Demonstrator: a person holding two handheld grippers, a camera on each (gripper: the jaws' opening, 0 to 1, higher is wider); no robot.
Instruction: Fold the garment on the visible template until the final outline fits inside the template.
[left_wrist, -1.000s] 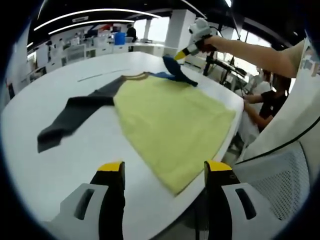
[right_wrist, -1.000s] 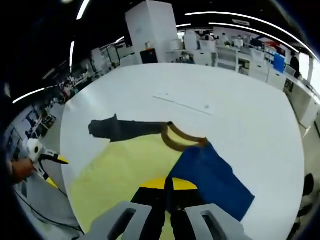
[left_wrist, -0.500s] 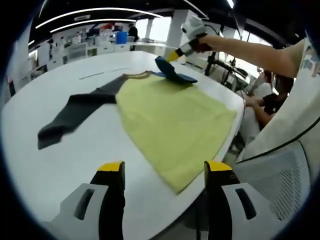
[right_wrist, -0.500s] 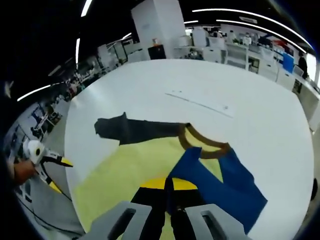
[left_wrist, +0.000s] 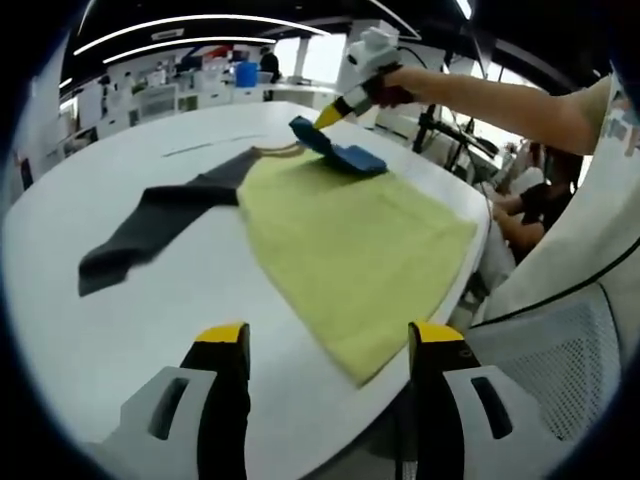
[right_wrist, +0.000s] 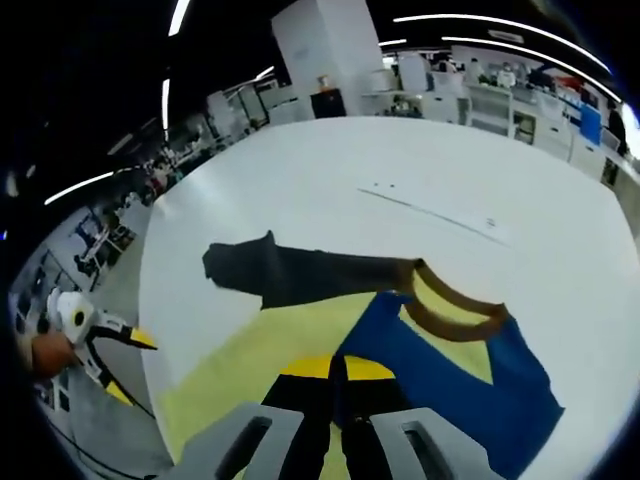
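Note:
A garment with a yellow body (left_wrist: 350, 235), a dark grey sleeve (left_wrist: 150, 220) and a blue sleeve (left_wrist: 340, 152) lies on the white table (left_wrist: 120, 320). My left gripper (left_wrist: 325, 345) hangs open over the near table edge, close to the yellow hem corner and holding nothing. My right gripper (left_wrist: 325, 116) comes in from the right, shut on the blue sleeve and lifting it over the yellow body. In the right gripper view my right gripper (right_wrist: 337, 375) pinches the blue sleeve (right_wrist: 455, 385) beside the brown collar (right_wrist: 450, 305); the grey sleeve (right_wrist: 290, 275) stretches away. My left gripper (right_wrist: 130, 338) shows at far left.
A thin dark line (right_wrist: 440, 212) is marked on the table beyond the collar. A person (left_wrist: 530, 215) sits past the table's right edge, and a white mesh chair back (left_wrist: 560, 350) stands close by. Desks and a white pillar (right_wrist: 320, 45) fill the room behind.
My right gripper has carried the blue sleeve inward over the yellow body, toward the collar. My left gripper has stayed open in the same spot.

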